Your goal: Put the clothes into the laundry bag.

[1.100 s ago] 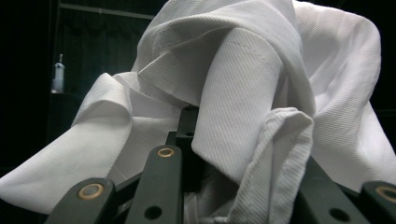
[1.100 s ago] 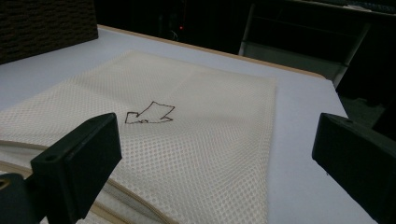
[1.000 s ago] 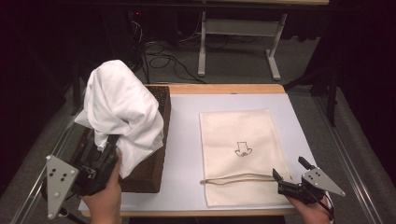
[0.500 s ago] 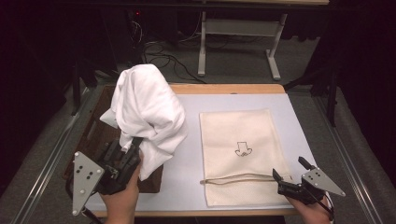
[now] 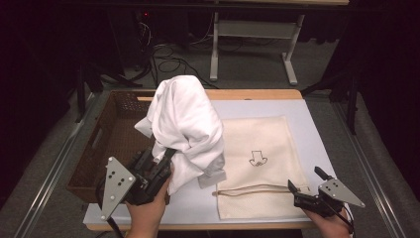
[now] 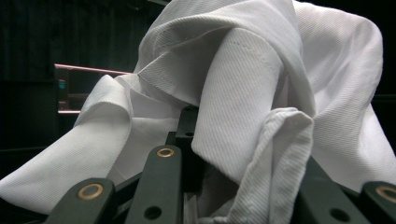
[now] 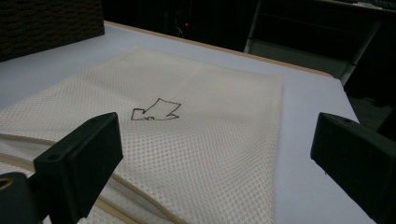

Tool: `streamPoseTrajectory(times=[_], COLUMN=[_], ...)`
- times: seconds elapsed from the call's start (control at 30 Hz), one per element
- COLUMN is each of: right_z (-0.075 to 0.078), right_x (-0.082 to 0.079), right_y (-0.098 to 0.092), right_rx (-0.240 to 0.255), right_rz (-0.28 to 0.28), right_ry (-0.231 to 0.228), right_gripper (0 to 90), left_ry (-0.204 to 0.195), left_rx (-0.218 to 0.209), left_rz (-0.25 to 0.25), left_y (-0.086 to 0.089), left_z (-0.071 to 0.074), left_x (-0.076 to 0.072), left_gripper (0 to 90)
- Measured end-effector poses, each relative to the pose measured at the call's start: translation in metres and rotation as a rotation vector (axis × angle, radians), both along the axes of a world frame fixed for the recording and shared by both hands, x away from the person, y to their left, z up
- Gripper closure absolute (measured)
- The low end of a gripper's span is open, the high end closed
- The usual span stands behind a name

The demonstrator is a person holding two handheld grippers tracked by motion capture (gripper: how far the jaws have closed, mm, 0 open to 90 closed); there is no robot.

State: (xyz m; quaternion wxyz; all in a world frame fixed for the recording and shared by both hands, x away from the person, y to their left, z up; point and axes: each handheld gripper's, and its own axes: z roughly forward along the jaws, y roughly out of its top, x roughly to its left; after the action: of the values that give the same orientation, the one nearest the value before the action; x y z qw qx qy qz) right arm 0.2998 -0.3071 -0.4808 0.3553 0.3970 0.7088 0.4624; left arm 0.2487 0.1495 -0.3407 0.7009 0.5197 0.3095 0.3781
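White garment (image 5: 185, 126): woven cloth with a fine diagonal rib, matt, soft folds. Bag (image 5: 257, 163): cream mesh fabric, dotted open weave, matt, with a smooth cord edge. Basket (image 5: 106, 144): dark brown woven wicker, rough. Worktop (image 5: 317, 129): smooth, matt pale surface with a wood edge. Left tool (image 5: 161, 157) jaws: matt black plastic, brass-coloured rivets; grey metal plate.

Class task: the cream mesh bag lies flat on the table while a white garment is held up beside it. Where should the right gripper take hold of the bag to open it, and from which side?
Probably the upper layer at the zip edge of the mesh bag, approached from the near side, where the right gripper hovers with open jaws. The bag lies flat, so only that seam offers a raised lip to pinch. Lifting it would open a mouth for the white garment in the left gripper.
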Motion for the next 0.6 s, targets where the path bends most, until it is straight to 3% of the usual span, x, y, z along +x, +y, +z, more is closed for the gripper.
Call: streamPoseTrajectory(times=[0.17, 0.23, 0.33, 0.37, 0.4, 0.6], right_z=[0.001, 0.002, 0.001, 0.001, -0.003, -0.022], right_x=[0.0, 0.001, 0.002, 0.002, 0.007, 0.016], right_y=[-0.006, -0.01, -0.022, -0.022, -0.032, -0.048], right_rx=[0.007, 0.001, -0.011, -0.011, -0.021, -0.023], right_rz=[0.008, -0.011, -0.062, -0.062, -0.097, -0.093], right_ry=[0.031, 0.057, 0.093, 0.093, 0.164, 0.369], right_gripper=[3.5, 9.8, 28.8, 28.8, 37.4, 49.9], left_ry=[0.021, 0.025, 0.027, 0.027, 0.035, 0.036], left_rx=[0.025, 0.031, 0.051, 0.051, 0.048, 0.053], left_rz=[-0.011, -0.011, 0.002, 0.002, 0.006, 0.032], left_y=[-0.006, -0.006, -0.004, -0.004, -0.001, 0.006], left_z=[-0.006, -0.007, -0.009, -0.009, -0.01, -0.011], left_x=[0.002, 0.002, 0.003, 0.003, 0.003, 0.004], left_gripper=[71.8, 71.8, 71.8, 71.7, 71.7, 71.7])
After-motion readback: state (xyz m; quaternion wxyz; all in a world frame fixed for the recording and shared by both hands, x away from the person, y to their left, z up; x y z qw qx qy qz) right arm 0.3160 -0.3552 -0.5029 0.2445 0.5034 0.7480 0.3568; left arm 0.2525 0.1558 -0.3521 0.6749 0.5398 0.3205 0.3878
